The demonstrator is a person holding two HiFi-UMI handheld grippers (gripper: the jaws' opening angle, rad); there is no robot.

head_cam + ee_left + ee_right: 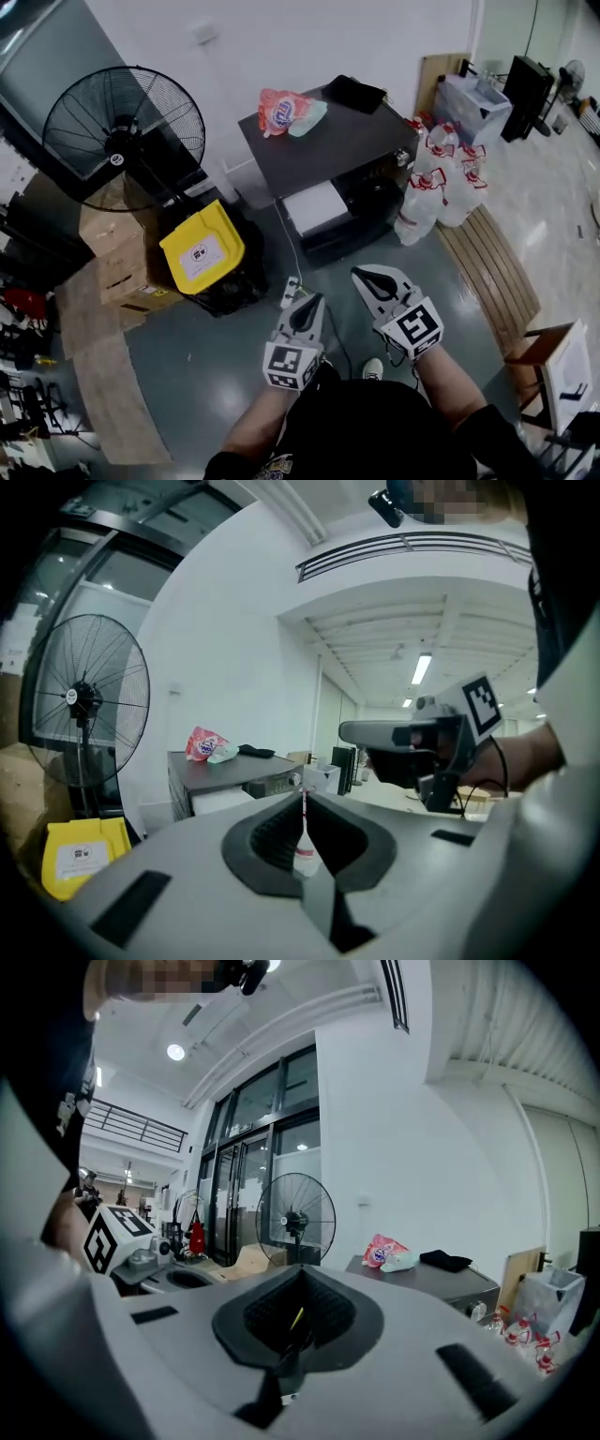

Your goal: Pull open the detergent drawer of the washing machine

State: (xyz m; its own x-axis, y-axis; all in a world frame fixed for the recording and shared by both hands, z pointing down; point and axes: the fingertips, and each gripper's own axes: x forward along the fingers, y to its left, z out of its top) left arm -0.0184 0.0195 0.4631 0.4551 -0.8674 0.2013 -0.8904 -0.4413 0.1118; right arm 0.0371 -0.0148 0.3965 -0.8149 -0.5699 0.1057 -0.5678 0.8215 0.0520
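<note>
Washing machine (328, 141) on the floor, its detergent drawer (314, 206) standing out.
The dark-topped machine sits against the white wall, with a black fan (122, 136) to its left. The white drawer juts from the left part of the machine's front. The left tongs (307, 305) and right tongs (366, 275) hover side by side, well apart from the drawer, both clenched on nothing.

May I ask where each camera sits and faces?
Head view: on the head, steeply down at washing machine, fan, forearms, left gripper, right gripper.
Left gripper view: from that gripper along its shut jaws toward the machine; right gripper shows.
Right gripper view: from that gripper along its shut jaws toward the fan; left gripper shows.
All share fan and machine.
</note>
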